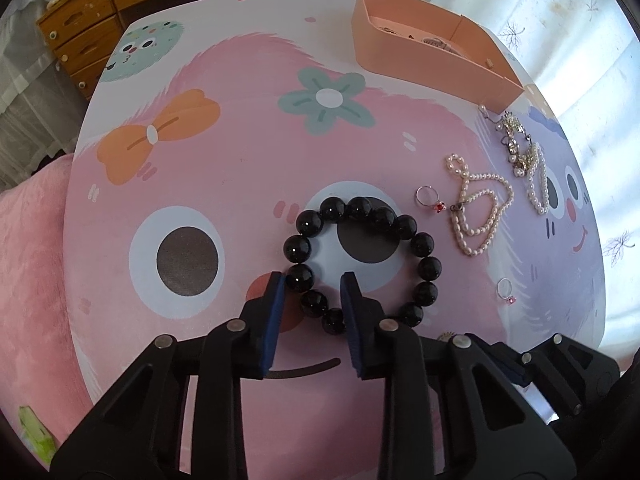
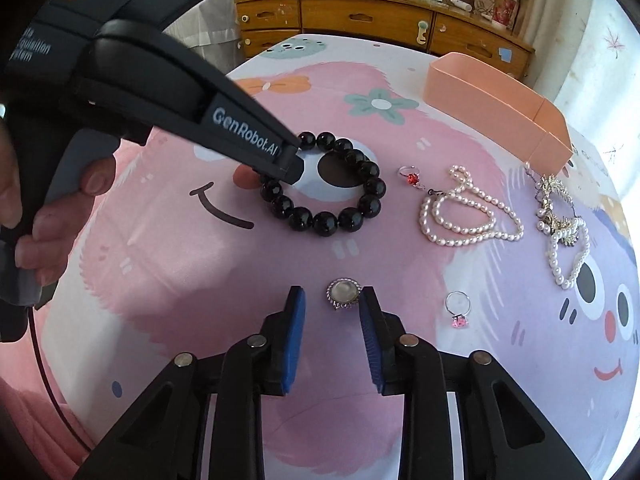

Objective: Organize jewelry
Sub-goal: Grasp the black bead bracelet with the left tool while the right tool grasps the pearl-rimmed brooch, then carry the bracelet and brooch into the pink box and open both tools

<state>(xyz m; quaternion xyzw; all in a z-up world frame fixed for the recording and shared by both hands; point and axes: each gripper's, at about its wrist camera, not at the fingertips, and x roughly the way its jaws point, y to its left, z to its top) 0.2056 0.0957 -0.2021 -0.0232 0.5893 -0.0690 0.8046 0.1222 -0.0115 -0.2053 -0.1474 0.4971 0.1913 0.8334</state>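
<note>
Left gripper (image 1: 312, 280), jaws parted wide, lowered astride the black bead bracelet (image 1: 362, 264): one blue pad outside the ring, the other inside it, two or three beads between them, not yet pinched. Bracelet lying flat on the cartoon-printed worktop (image 1: 192, 152), at centre in the left wrist view and at 11 o'clock of centre in the right wrist view.

Right gripper (image 2: 333, 300), jaws likewise open and empty, flanking a round pale-stone brooch (image 2: 343, 294) that rests on the worktop, with daylight on both sides of it.

Pink tray (image 1: 424, 48), at 1 o'clock in the left wrist view, divided by a partition; small pale jewellery pieces lying inside against the far wall, too small to identify. Interior hidden in the right wrist view, only the outer wall (image 2: 492, 104) visible.

Loose pieces on the worktop, all outside the tray: red-stone ring (image 1: 430, 198) just beside the bracelet at 2 o'clock; pearl necklace (image 1: 476, 208) beyond it; a tangle of pearl and gold-toned pieces (image 1: 524, 160) just below the tray's near corner; pink-stone ring (image 2: 458, 308) at 3 o'clock of the right gripper.

Wooden drawer unit (image 2: 360, 20) at 12 o'clock behind the worktop.
</note>
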